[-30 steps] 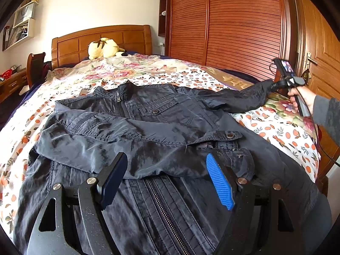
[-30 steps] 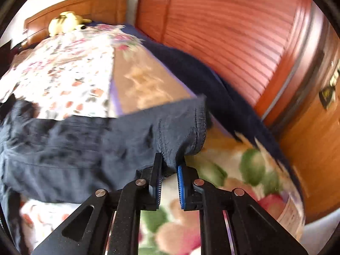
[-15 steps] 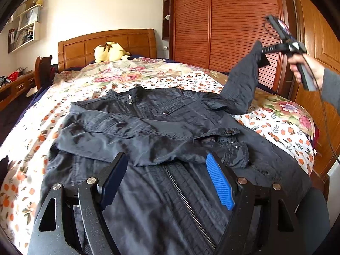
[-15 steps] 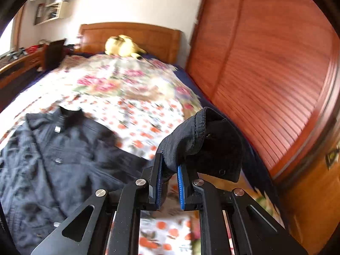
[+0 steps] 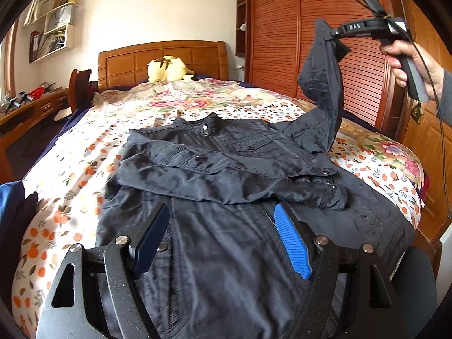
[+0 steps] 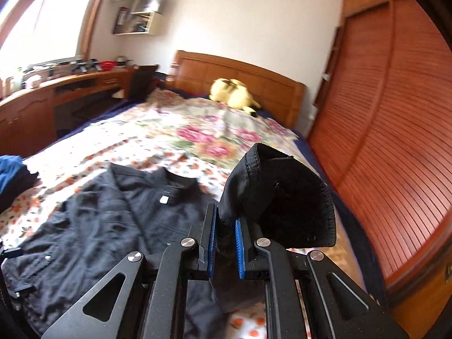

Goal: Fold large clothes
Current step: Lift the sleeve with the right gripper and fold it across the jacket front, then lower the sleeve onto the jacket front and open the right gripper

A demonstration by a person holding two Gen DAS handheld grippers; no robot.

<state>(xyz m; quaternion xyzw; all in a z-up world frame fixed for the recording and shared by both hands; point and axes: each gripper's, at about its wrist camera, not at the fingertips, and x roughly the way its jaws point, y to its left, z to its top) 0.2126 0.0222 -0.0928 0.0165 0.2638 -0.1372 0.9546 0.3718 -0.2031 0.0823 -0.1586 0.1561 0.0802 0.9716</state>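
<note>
Item: dark navy jacket point(image 5: 226, 169), zip front, snap-flap chest pockets. Lies face up on the bed point(image 5: 84, 175), collar toward the wooden headboard point(image 5: 162, 56), hem toward the left camera. One sleeve folded across the chest, its cuff near the zip.

Other sleeve point(image 5: 325, 84): lifted clear of the bed, hanging from its cuff point(image 6: 282, 203) above the jacket's shoulder.

Right tongs point(image 6: 226, 243): closed on that cuff, the fabric pinched between the blue pads and bunched over the tips. Held by a hand point(image 5: 409, 65) in a grey sleeve, in front of the slatted wardrobe doors point(image 5: 282, 42).

Left tongs point(image 5: 223, 243): jaws wide apart, nothing between them, above the jacket's lower front.

Bedding: floral quilt with orange fruit print.

Also present: yellow plush toy point(image 5: 168, 69) at the headboard; wall shelves point(image 5: 52, 25); wooden desk point(image 6: 56, 93) beside the bed; blue cloth point(image 6: 10, 169) at the bed's edge.
</note>
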